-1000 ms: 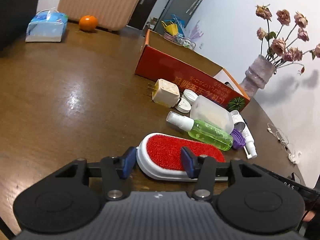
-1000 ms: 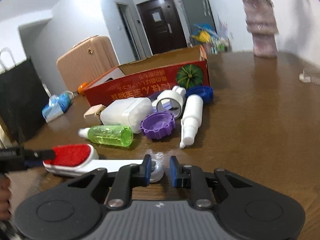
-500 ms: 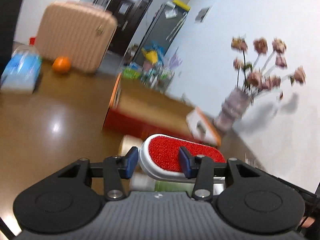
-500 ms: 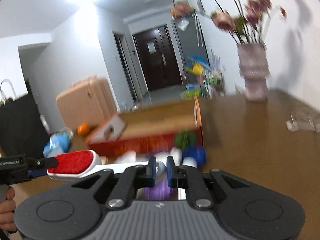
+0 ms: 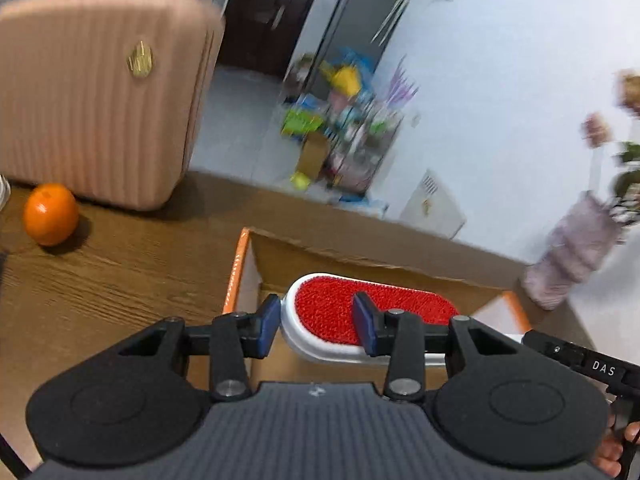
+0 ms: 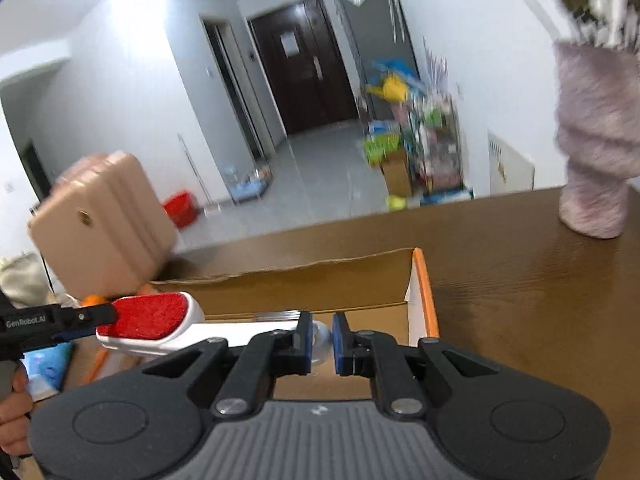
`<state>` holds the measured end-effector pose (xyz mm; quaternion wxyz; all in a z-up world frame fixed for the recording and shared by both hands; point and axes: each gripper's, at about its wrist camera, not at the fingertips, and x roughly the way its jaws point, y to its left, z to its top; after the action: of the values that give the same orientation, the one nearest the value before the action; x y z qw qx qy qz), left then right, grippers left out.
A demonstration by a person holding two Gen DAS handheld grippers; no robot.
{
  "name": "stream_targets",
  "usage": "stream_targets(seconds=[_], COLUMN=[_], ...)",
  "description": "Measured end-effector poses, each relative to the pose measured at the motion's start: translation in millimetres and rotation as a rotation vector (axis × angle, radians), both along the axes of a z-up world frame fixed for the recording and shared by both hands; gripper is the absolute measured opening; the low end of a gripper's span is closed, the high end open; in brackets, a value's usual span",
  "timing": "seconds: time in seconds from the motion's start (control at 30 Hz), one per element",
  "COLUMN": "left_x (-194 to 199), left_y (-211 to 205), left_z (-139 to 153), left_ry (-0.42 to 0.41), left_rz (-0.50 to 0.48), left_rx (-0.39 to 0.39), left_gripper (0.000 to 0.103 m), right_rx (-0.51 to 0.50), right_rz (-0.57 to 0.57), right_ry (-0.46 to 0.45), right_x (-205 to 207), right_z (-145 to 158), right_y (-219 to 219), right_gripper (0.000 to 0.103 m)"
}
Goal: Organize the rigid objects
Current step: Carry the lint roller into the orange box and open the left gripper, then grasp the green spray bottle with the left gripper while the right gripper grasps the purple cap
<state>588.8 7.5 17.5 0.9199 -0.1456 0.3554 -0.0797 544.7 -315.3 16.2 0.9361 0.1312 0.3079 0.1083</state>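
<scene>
We hold lint brush (image 5: 372, 312) above open box (image 5: 256, 256): left gripper (image 5: 316, 326) jaws closing across red head, right gripper (image 6: 322, 342) clamped narrow on handle tip. We judge it light, stiff, smooth plastic; edges grip best.

Wooden table (image 5: 100, 280), open cardboard box (image 5: 360, 264), orange (image 5: 50, 214), pink suitcase (image 5: 100, 88), lilac vase (image 6: 596, 152) on it

White lint brush (image 5: 372, 312), red pad up, level above open orange-edged cardboard box (image 5: 360, 268).
</scene>
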Motion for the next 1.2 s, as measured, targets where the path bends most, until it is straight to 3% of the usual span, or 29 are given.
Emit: stream_targets(seconds=[0.1,0.23,0.33,0.5,0.6,0.7,0.77,0.87,0.93,1.07,1.2], left_x=[38.9,51.4,39.6,-7.8,-51.4,-106.3,-145.7,-216.1,-263.9,-349.1,-425.3], left_y=[4.6,-2.8,-6.6,-4.5,1.2,6.7,10.1,15.4,13.2,7.8,2.5], left_z=[-19.1,-16.8,-3.6,31.9,58.1,85.9,101.5,115.4,114.8,95.5,66.4], left_ry=[0.101,0.074,0.034,-0.035,-0.08,-0.139,-0.177,-0.26,-0.324,-0.415,-0.52], left_rz=[0.044,0.051,0.011,-0.009,-0.019,-0.041,-0.045,-0.042,-0.035,-0.02,0.011], left_rx=[-0.019,0.074,0.119,0.197,0.243,0.285,0.302,0.306,0.308,0.338,0.371], left_gripper=[0.038,0.041,0.045,0.058,0.067,0.076,0.081,0.093,0.102,0.103,0.103], right_rx=[-0.04,-0.14,-0.189,-0.204,-0.239,-0.287,-0.29,-0.264,-0.261,-0.244,-0.272], right_rz=[0.008,0.005,0.033,0.077,0.1,0.117,0.131,0.15,0.153,0.142,0.1], right_ry=[0.075,0.113,0.062,0.006,-0.038,-0.09,-0.127,-0.17,-0.211,-0.317,-0.413], right_x=[48.8,87.6,88.8,54.7,11.8,-34.9,-71.6,-129.8,-173.9,-261.0,-337.7], right_z=[-18.6,-29.8,-20.1,15.2,47.3,80.9,101.4,115.6,115.7,107.0,87.5], right_y=[6.9,23.2,31.5,28.8,23.5,16.4,8.8,-1.0,-3.5,-2.3,11.3], right_gripper=[0.01,0.015,0.021,0.04,0.043,0.055,0.064,0.068,0.072,0.085,0.088])
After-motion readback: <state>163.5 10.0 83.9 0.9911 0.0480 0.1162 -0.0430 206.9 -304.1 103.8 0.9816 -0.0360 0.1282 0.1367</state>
